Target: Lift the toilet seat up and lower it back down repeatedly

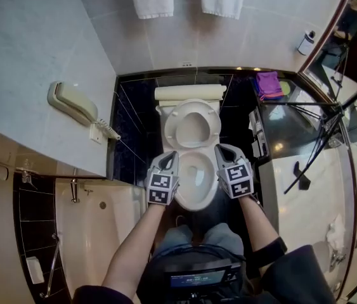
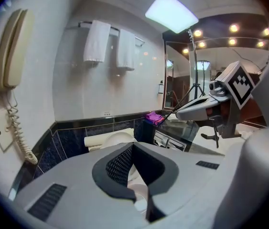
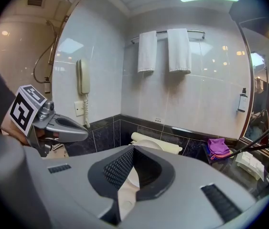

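Seat up, both hand-held grippers closed and empty beside the bowl.
The seat (image 1: 192,125) stands raised against the tank (image 1: 188,93), straight ahead of and between the left hand-held gripper (image 1: 168,160) and the right hand-held gripper (image 1: 224,152). Each has its jaws together with nothing between them. They flank the bowl (image 1: 197,181), about equally near the seat. I judge that either one must reach forward to the seat's top edge to lower it.

Looks along the left hand-held gripper (image 2: 132,145), jaws pressed together with nothing between. Catches a white toilet (image 2: 116,138) just beyond the tips, against the dark-tiled far wall. Finds a wall phone (image 2: 10,51) at the far left, two white towels (image 2: 97,41) hung above, a purple cloth (image 2: 156,117) right of the toilet, and the right hand-held gripper (image 2: 181,113) further right, pointing left
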`<action>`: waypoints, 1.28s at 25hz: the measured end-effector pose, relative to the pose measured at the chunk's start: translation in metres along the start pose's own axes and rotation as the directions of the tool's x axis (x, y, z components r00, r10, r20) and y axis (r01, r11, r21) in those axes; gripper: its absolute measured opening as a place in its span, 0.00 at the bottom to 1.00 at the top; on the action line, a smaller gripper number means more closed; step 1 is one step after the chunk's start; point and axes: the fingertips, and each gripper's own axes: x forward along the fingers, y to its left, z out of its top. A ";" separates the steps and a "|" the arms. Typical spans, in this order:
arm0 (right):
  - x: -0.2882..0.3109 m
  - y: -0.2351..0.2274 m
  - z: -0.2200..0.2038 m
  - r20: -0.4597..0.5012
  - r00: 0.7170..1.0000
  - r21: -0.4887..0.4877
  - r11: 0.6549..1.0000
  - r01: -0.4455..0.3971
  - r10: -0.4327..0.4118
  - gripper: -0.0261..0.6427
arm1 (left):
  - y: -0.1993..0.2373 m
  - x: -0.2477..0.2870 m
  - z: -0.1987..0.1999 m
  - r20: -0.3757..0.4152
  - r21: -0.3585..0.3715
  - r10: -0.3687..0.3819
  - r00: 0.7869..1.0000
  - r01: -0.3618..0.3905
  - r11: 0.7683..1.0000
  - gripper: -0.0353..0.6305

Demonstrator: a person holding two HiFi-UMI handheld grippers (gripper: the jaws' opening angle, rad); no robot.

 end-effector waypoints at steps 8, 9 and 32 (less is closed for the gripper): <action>-0.068 -0.001 -0.025 0.014 0.999 -0.006 0.999 -0.032 0.032 0.06 | -0.047 -0.050 -0.014 0.025 0.009 0.079 0.997 -0.079 0.997 0.04; -0.077 0.000 -0.030 0.016 0.999 -0.010 0.999 -0.041 0.041 0.06 | -0.052 -0.056 -0.018 0.026 0.005 0.096 0.995 -0.096 0.995 0.04; -0.198 -0.003 -0.106 0.017 0.998 -0.031 0.998 -0.054 0.055 0.06 | -0.167 -0.134 -0.050 0.049 -0.019 0.148 0.988 -0.147 0.989 0.04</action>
